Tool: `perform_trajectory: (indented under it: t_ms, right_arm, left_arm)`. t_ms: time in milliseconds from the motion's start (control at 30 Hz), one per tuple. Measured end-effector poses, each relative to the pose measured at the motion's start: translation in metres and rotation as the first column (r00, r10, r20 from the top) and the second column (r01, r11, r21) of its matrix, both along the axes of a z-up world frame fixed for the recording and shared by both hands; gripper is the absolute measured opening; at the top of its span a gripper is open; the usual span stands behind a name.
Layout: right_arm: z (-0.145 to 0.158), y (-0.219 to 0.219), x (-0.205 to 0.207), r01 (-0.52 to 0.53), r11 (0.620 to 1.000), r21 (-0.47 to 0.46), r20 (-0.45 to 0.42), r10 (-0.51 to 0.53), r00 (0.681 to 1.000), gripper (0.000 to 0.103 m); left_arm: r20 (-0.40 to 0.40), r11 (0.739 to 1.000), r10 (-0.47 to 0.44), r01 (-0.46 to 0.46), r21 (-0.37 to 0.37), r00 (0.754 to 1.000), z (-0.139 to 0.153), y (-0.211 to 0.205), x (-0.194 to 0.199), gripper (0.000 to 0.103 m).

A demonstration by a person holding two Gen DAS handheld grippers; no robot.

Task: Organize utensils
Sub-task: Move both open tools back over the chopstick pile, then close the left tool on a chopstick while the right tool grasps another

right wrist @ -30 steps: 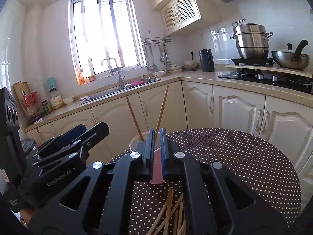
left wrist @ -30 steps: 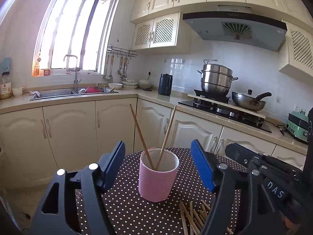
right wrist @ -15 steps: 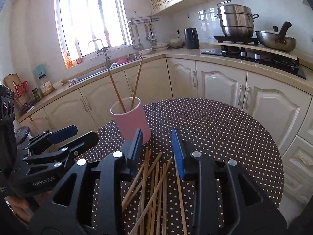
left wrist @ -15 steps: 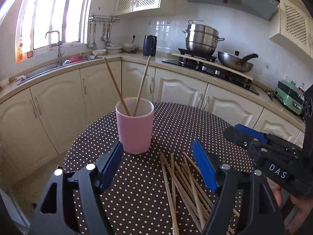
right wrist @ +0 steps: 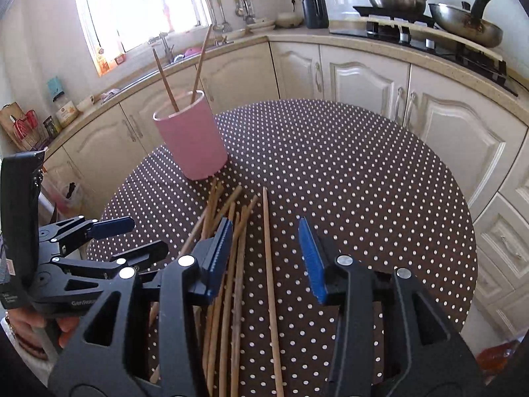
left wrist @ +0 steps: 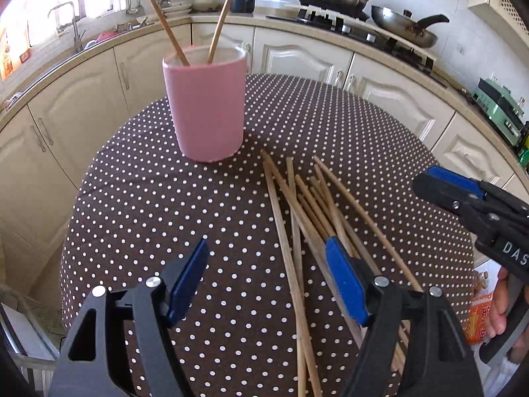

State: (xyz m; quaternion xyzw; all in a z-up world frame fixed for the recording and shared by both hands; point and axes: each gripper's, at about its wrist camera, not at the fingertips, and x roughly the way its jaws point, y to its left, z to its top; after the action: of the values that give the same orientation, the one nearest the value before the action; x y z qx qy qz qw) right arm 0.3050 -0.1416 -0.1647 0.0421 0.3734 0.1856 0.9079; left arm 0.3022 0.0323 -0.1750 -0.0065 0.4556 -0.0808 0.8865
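We are between pick-ups. Loose wooden chopsticks (right wrist: 267, 258) lie on the dotted worktop (right wrist: 363, 178) near the pink cup (right wrist: 191, 142). Our right gripper (right wrist: 264, 258) fingers are opening around one; next, squeeze. Left gripper (left wrist: 264, 284) fingers are apart, empty.

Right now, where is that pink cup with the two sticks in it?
The pink cup stands upright on the dotted table, toward its far edge, left of centre in both wrist views. The pile of loose chopsticks lies just in front of it.
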Motion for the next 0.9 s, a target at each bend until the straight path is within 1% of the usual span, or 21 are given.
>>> perform_trajectory:
  t_ms: [200, 300, 433, 533, 633, 767, 833, 900]
  right_arm:
    - [-0.011, -0.004, 0.005, 0.001, 1.0, -0.005, -0.036, -0.001, 0.999, 0.042]
    - [-0.016, -0.005, 0.004, -0.002, 1.0, -0.009, -0.046, 0.002, 0.999, 0.042]
    - [-0.02, -0.006, 0.007, -0.003, 1.0, -0.009, -0.058, 0.003, 0.998, 0.042]
    - [-0.023, -0.006, 0.009, -0.007, 1.0, -0.013, -0.066, 0.006, 0.998, 0.042]
    - [-0.026, -0.005, 0.01, -0.017, 1.0, -0.018, -0.079, 0.015, 0.997, 0.042]
    - [-0.031, -0.002, 0.015, -0.029, 0.999, -0.032, -0.104, 0.025, 0.994, 0.042]
    - [-0.034, 0.001, 0.018, -0.043, 0.998, -0.046, -0.12, 0.037, 0.992, 0.042]
    - [-0.037, 0.004, 0.021, -0.063, 0.996, -0.066, -0.143, 0.053, 0.988, 0.042]
  left_arm:
    - [-0.038, 0.999, 0.008, -0.007, 0.043, 0.999, -0.017, -0.006, 0.008, 0.072]
    - [-0.054, 0.997, 0.026, -0.021, 0.08, 0.998, -0.023, -0.006, 0.012, 0.072]
    - [-0.083, 0.994, 0.046, -0.038, 0.102, 0.995, -0.03, -0.006, 0.02, 0.072]
    - [-0.103, 0.993, 0.071, -0.061, 0.097, 0.992, -0.034, -0.002, 0.022, 0.072]
    - [-0.104, 0.989, 0.087, -0.073, 0.128, 0.991, -0.038, 0.002, 0.023, 0.072]
    - [-0.117, 0.989, 0.091, -0.076, 0.128, 0.989, -0.038, 0.003, 0.023, 0.072]
    - [-0.12, 0.989, 0.084, -0.069, 0.128, 0.989, -0.037, 0.003, 0.025, 0.066]
    - [-0.128, 0.99, 0.074, -0.058, 0.128, 0.989, -0.035, 0.001, 0.028, 0.055]
